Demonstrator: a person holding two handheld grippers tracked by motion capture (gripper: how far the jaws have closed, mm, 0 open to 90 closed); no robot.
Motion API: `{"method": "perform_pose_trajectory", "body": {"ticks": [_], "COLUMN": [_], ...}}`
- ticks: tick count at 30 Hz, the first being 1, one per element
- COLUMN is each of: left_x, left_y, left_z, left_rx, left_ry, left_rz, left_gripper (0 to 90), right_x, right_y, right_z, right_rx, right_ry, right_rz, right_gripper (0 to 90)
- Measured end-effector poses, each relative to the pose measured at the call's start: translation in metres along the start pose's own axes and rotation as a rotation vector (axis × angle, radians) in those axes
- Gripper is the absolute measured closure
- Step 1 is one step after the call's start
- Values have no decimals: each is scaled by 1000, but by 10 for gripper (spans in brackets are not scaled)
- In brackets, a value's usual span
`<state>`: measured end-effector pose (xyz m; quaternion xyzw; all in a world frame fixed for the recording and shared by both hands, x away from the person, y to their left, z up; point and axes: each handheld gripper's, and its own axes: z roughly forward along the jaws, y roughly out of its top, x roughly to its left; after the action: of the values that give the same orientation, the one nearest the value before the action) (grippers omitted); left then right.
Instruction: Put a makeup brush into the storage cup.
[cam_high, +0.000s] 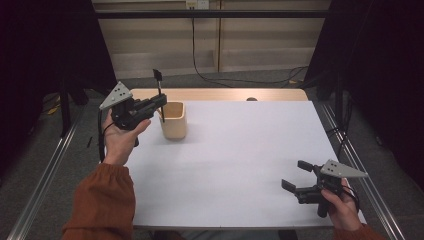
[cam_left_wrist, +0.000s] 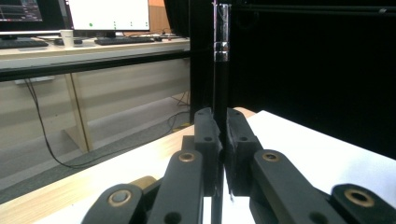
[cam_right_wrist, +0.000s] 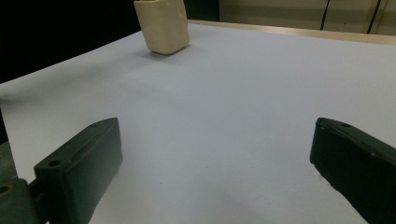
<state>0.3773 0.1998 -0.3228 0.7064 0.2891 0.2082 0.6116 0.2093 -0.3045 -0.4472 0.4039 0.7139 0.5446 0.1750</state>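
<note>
My left gripper (cam_high: 161, 100) is shut on a thin black brush (cam_high: 159, 95), held upright above the far left of the white table (cam_high: 240, 165). In the left gripper view the pads (cam_left_wrist: 205, 135) pinch the black handle (cam_left_wrist: 220, 88) below its silver ferrule (cam_left_wrist: 222, 32). The brush's lower end hangs at the left rim of a beige cup (cam_high: 173, 122); I cannot tell whether it is inside. My right gripper (cam_high: 295, 175) rests low at the near right of the table, open with nothing between its fingers (cam_right_wrist: 84, 163). The cup (cam_right_wrist: 162, 25) stands far ahead of it.
A bare wooden strip (cam_high: 220, 94) runs along the table's far edge. Metal rails (cam_high: 45, 175) flank the table on both sides. Cables (cam_high: 210, 80) lie on the floor behind it. A desk with monitors (cam_left_wrist: 109, 14) stands in the background.
</note>
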Motion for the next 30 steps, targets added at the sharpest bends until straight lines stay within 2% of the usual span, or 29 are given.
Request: {"method": "perform_pose_trajectory", "body": {"ticks": [10,30], "left_x": [13,27], "left_y": [-5,-18], "left_z": [19,48], "left_rx": [2,17], "left_ry": [33,60], "left_rz": [-33,-47], "left_gripper": [855,855], "right_x": [0,1], "right_y": [0,0], "right_z": [0,0], "right_rx": [-1,4], "right_ry": [5,11], "right_rz": [-9,-7], "right_gripper": [17,17]}}
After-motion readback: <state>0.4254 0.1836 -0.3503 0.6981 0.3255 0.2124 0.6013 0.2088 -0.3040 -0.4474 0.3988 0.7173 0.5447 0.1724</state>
